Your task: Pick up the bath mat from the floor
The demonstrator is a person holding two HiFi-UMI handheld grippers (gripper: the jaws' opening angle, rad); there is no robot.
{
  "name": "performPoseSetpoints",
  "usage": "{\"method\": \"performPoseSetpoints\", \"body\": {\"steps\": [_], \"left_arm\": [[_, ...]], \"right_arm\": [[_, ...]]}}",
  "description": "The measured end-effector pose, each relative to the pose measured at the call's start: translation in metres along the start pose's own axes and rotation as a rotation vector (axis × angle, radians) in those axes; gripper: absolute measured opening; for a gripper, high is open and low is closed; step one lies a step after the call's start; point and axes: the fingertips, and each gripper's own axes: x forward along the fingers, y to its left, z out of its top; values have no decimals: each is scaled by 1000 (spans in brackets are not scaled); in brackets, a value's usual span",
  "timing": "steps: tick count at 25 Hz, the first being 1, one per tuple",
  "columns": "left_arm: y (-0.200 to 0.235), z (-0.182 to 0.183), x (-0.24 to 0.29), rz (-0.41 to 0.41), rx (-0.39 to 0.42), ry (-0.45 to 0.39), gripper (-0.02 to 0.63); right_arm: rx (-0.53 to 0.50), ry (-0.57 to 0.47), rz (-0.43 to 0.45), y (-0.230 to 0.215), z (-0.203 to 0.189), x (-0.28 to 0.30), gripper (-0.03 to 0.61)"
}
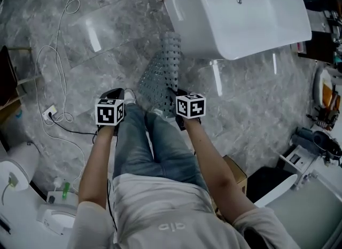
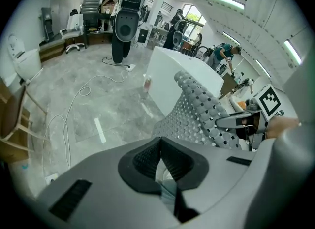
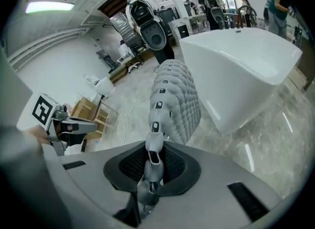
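Clamping right gripper [image 3: 152,147] and left gripper [image 2: 160,144] on the bath mat [image 1: 160,71], we see black square markers [image 1: 109,113] on their cubes; bathtub [image 1: 240,13] at one o'clock.

The grey perforated rubber bath mat [image 1: 160,71], covered in rows of small bumps and square holes, hangs lifted by its near edge. One corner is pinched in the left gripper [image 2: 160,142], the other in the right gripper [image 3: 153,147]. It buckles in a long fold and narrows away toward the foot of the white bathtub [image 1: 251,13], above the grey marbled floor [image 1: 107,39]; whether its far end touches the floor cannot be told
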Motion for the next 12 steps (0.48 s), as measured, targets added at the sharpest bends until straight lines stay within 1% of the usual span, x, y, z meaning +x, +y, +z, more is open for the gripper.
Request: {"method": "performPoseSetpoints", "body": {"steps": [3,6,12], "left_arm": [[-1,16,-21,4,2,-7,17],[-8,34,-42,0,23,-22,17],[-27,58,-81,-41,36,-43,15]], "right_arm": [[3,-30,20,24,17,-18,66],[-3,-55,30,41,31,-39,64],[-2,-95,42,65,53,-80,61]]}}
